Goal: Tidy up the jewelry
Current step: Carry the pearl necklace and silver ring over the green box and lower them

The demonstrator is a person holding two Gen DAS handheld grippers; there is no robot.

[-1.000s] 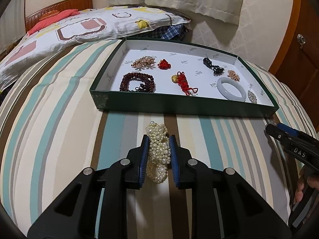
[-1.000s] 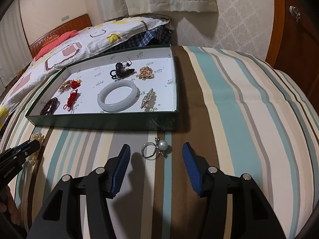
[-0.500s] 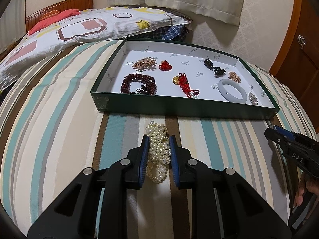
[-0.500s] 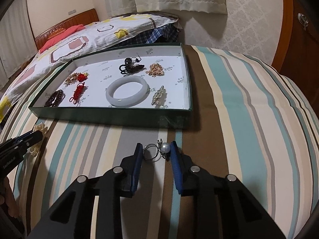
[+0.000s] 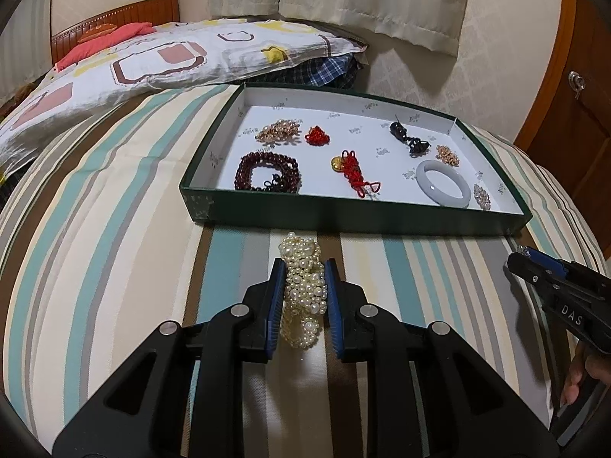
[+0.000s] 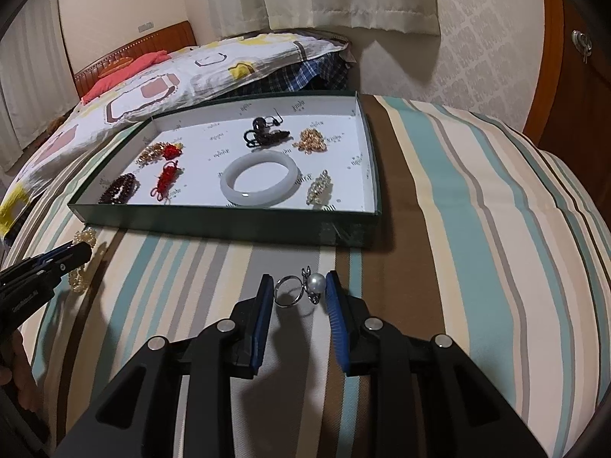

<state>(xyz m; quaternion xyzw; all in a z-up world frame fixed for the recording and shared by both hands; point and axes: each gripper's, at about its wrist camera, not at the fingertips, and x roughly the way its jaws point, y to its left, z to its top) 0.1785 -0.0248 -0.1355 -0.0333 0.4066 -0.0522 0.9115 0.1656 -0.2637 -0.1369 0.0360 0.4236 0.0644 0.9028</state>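
While the left claw (image 5: 304,290) clamps the pearl bracelet (image 5: 304,286), the right claw (image 6: 300,292) grips the pearl ring (image 6: 301,291).

Bare striped bedspread (image 6: 477,252) lies right of the green tray (image 6: 229,225); its near wall blocks straight ahead.

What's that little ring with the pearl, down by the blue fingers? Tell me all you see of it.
The pearl ring is a thin silvery metal band with one round, pale grey pearl and a small dark metal setting beside it. It lies on the striped bedspread, in front of the green tray, between the right gripper's blue fingers, which close on band and pearl.
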